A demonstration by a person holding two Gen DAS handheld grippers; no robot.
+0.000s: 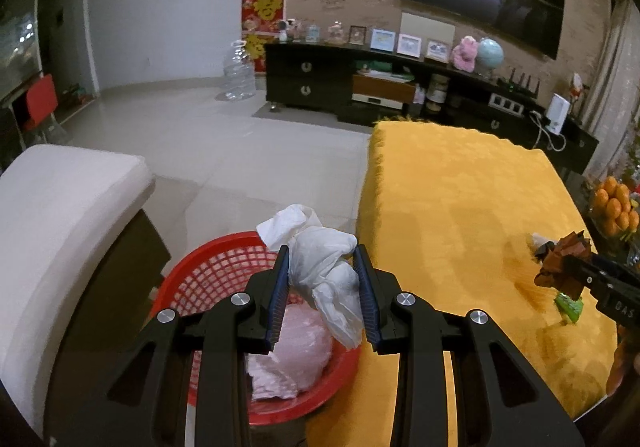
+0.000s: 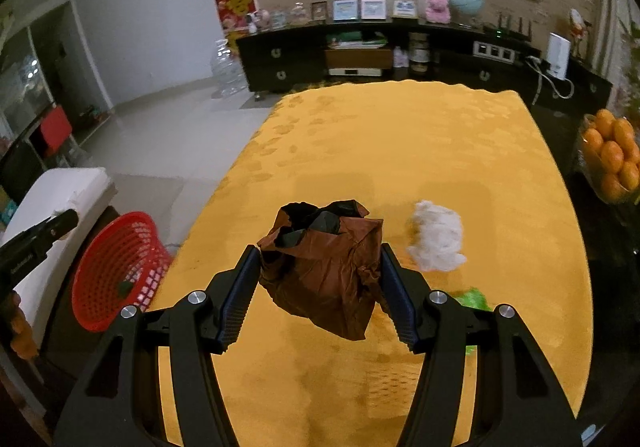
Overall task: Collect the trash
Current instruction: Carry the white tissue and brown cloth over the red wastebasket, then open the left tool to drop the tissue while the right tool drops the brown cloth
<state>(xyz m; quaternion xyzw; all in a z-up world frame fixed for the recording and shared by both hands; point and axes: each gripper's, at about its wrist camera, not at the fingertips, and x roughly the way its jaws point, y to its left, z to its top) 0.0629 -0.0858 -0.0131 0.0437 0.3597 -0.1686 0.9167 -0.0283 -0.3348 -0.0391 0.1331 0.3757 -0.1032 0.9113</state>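
My left gripper [image 1: 322, 293] is shut on a crumpled white tissue [image 1: 324, 259] and holds it over the red mesh basket [image 1: 208, 271], which has pink crumpled paper [image 1: 292, 359] inside. My right gripper [image 2: 318, 287] is shut on a crumpled brown wrapper [image 2: 328, 267] and holds it above the yellow tablecloth [image 2: 400, 147]. A white crumpled tissue [image 2: 438, 237] and a green scrap [image 2: 474, 299] lie on the table to the right of it. In the left wrist view the right gripper [image 1: 568, 271] with the brown wrapper [image 1: 560, 259] shows at the right.
The basket [image 2: 116, 271] stands beside the table's left edge, next to a white-cushioned seat [image 1: 56, 215]. A bowl of oranges [image 2: 612, 155] stands at the right. A dark TV cabinet [image 2: 360, 59] runs along the far wall, with tiled floor [image 1: 200, 143] between.
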